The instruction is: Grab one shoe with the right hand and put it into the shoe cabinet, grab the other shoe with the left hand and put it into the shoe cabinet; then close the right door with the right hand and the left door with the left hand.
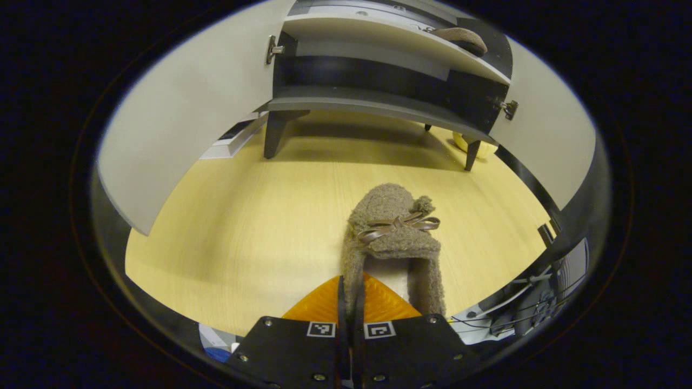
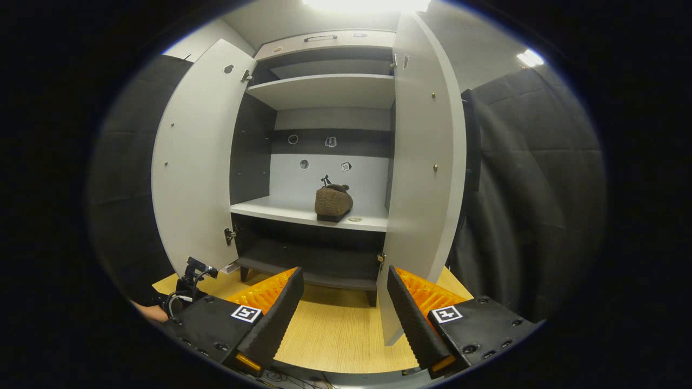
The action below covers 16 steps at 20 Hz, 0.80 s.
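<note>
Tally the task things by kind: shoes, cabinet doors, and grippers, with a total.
Shoes: 2, one shoe on the floor in the left gripper's shut jaws, one shoe on the shelf.
Cabinet doors: 2, left door and right door, both open.
Grippers: 2, counting the right gripper, jaws open.
Total: 6.

Screwed black gripper (image 2: 341,313) housings bear square markers.
</note>
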{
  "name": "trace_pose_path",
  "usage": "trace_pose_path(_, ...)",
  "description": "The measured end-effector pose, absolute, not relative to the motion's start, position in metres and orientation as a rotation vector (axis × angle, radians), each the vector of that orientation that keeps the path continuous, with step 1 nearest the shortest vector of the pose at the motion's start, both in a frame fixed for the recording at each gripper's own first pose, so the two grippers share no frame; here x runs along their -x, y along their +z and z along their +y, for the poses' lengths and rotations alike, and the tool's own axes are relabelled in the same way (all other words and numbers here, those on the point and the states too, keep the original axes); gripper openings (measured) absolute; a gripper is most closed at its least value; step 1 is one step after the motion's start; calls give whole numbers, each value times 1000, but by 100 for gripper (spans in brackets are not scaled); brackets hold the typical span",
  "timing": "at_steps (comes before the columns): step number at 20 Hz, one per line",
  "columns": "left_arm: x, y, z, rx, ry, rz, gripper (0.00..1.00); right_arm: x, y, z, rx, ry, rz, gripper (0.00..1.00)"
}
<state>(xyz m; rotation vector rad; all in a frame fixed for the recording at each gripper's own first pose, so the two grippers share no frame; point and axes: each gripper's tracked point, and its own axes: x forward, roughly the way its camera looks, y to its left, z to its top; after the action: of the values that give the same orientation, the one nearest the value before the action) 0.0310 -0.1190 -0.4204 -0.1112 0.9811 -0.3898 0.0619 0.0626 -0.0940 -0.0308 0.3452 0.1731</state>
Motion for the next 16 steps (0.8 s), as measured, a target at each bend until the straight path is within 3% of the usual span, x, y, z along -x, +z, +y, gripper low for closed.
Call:
trace_pose_path(4,-46,-403,-113,115,-332,901,2,-60,-94,60,25,177,343,98)
trace_pose_path(16,-97,-269,-162,210,-436,648,1,-58,-91,57,32,197,328,98)
